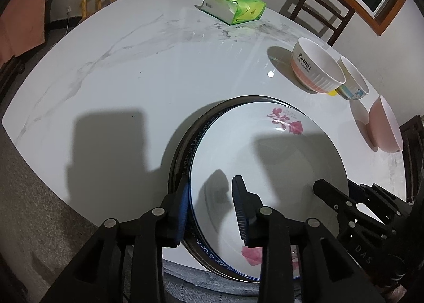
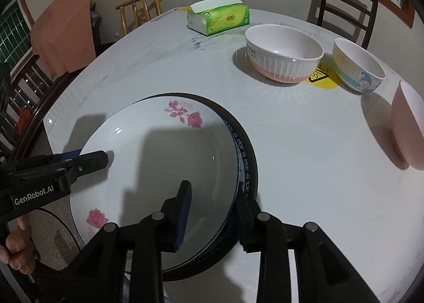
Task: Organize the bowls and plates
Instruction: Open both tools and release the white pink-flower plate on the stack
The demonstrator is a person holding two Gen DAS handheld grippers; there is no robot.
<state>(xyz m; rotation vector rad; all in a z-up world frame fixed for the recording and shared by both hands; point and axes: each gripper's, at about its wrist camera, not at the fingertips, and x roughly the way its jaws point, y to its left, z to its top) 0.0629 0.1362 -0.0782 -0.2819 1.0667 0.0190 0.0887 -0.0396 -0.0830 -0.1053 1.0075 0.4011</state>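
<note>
Plates stacked at table edge, both grippers astride the rim

Stock: rose plate [image 1: 265, 154] on top of a blue-patterned plate [image 1: 191, 149], itself on a dark plate [image 1: 177, 149]; stack sits at the near edge of the marble table [image 1: 119, 77], at 6 o'clock in both wrist views.
Bowls: ribbed pink-and-white bowl [image 2: 283, 53], cartoon bowl [image 2: 357, 67] and pink bowl [image 2: 409, 125] stand apart, between 1 and 3 o'clock of the stack; not yet nested.
Other: tissue pack [image 2: 218, 18] at 12 o'clock, clear of the work.
Left gripper [image 1: 212, 207]: jaws parted, straddling the stack's rim at its 9 o'clock side; pads appear not to press.
Right gripper [image 2: 214, 215]: jaws parted likewise, astride the 3 o'clock rim; grip appears released.
Step judged: plates set down on the stack, letting go.
Handling advice: open wide enough to clear the rim before lifting; draw both tongs back and up together, so the top plate is not dragged off-centre; stack overhangs the table edge slightly, so avoid any nudge toward 6 o'clock; take bowls next, largest as base.
</note>
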